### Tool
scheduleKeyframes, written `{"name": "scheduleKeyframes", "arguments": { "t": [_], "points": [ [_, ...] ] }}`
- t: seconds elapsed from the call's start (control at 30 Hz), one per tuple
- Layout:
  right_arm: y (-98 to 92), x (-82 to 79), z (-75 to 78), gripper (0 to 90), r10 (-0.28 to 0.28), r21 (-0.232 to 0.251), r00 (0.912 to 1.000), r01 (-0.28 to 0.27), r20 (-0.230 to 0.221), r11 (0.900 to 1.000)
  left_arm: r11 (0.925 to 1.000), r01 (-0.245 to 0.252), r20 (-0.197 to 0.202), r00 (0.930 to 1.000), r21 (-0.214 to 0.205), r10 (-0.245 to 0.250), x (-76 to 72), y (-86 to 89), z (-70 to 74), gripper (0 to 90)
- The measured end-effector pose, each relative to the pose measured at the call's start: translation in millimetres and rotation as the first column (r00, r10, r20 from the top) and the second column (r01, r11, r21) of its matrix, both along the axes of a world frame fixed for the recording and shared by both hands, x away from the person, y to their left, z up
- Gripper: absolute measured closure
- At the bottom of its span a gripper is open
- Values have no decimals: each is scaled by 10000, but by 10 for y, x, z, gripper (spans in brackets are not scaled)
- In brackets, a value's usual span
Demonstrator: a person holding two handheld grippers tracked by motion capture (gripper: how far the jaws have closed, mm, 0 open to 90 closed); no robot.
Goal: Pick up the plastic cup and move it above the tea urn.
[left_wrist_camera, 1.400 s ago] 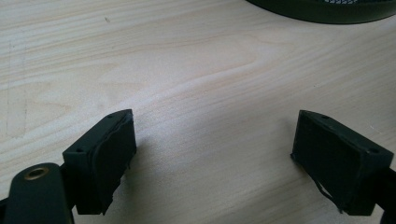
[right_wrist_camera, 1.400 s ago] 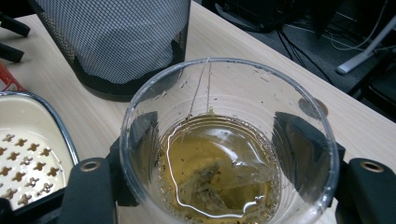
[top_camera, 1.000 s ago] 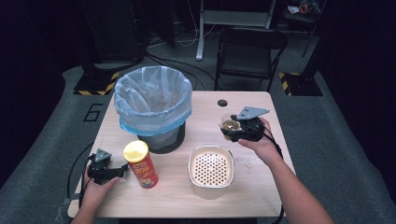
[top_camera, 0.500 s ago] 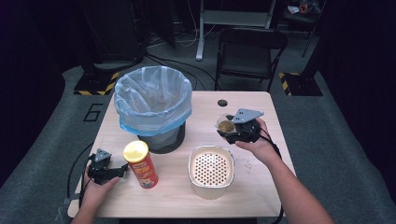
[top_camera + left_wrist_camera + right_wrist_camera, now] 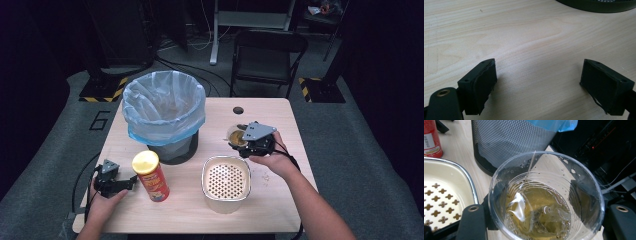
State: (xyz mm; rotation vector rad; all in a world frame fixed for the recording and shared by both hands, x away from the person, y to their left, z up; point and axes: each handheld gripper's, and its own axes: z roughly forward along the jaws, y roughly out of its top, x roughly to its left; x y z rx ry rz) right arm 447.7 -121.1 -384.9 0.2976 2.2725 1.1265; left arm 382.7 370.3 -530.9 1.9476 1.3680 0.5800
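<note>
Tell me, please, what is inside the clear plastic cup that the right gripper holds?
The cup holds yellowish liquid with a tea bag sunk in it; its string runs up the wall. The right gripper clamps the sides. The cup's bottom is hidden under the bag and murky liquid.

Bright, evenly lit table (image 5: 280, 200), dark surroundings, soft slightly blurred pictures.

A lined bin (image 5: 164, 116) is set toward the far left of the worktop (image 5: 280, 200). Before it, nearer the person, a crisp tube (image 5: 150, 176) is stood upright, with the left gripper (image 5: 131, 181) rested on the worktop just to its left. A perforated tray (image 5: 226, 183) is placed to the right of the tube. Behind the tray's right corner, a plastic cup (image 5: 236, 136) is held between the fingers of the right gripper (image 5: 240, 142), and a tea bag (image 5: 536, 217) is seen inside the cup.
</note>
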Motion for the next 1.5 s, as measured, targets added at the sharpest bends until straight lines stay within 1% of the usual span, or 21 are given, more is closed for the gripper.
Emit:
{"name": "scheduleKeyframes", "arguments": {
  "t": [0.1, 0.13, 0.17, 0.2, 0.3, 0.63, 0.77, 0.97, 1.17, 1.2, 1.3, 1.33, 1.37, 1.47, 1.5],
  "points": [
    [15, -17, -3, 329, 155, -117, 9996, -153, 228, 9998, 10000, 2, -1, 10000, 5, -2, 0, 0, 0, 133],
    [15, -17, -3, 329, 155, -117, 9996, -153, 228, 9998, 10000, 2, -1, 10000, 5, -2, 0, 0, 0, 132],
    [25, -27, -11, 330, 217, -272, 9990, -206, 403, 9994, 10000, 4, 4, 10000, 2, -4, 0, 0, 0, 132],
    [29, -34, -16, 329, 242, -346, 9986, -225, 475, 9991, 10000, 4, 2, 10000, 3, -4, 0, 0, 0, 132],
    [35, -44, -29, 331, 329, -451, 9973, -300, 662, 9985, 10000, 0, 2, 10000, -1, 0, 0, 0, 0, 132],
    [55, -89, -54, 331, 579, -577, 9941, -527, 915, 9969, 10000, 7, 3, 10000, 7, -7, 0, 1, 0, 133],
    [60, -112, -56, 332, 666, -529, 9922, -613, 1051, 9967, 10000, -1, 8, 10000, -5, 1, 0, 0, -1, 133],
    [73, -129, -74, 332, 775, -664, 9896, -698, 1209, 9953, 10000, 1, 3, 10000, 1, -1, 0, 0, 0, 132],
    [122, -161, -96, 333, 1050, -994, 9801, -891, 1685, 9910, 10000, -1, 3, 10000, -3, 1, 0, 0, 0, 133],
    [135, -171, -101, 334, 1121, -1159, 9771, -920, 1810, 9890, 10000, 1, 5, 10000, 1, -1, 0, 0, 0, 133],
    [168, -194, -117, 334, 1270, -1438, 9702, -983, 2064, 9847, 10000, -1, 4, 10000, 0, 1, 0, 0, 0, 132],
    [168, -194, -117, 334, 1270, -1438, 9702, -983, 2064, 9847, 10000, -1, 4, 10000, 0, 1, 0, 0, 0, 133],
    [189, -217, -121, 334, 1427, -1691, 9638, -1056, 2253, 9799, 10000, 2, 4, 10000, 1, -2, 0, 0, 0, 133],
    [209, -244, -131, 335, 1507, -1924, 9579, -1044, 2443, 9757, 10000, 0, 5, 10000, -1, 0, 0, 0, 0, 133],
    [217, -251, -133, 336, 1587, -2088, 9530, -1053, 2582, 9723, 10000, 1, 4, 10000, 1, -1, 0, 0, 0, 133]
  ]
}}
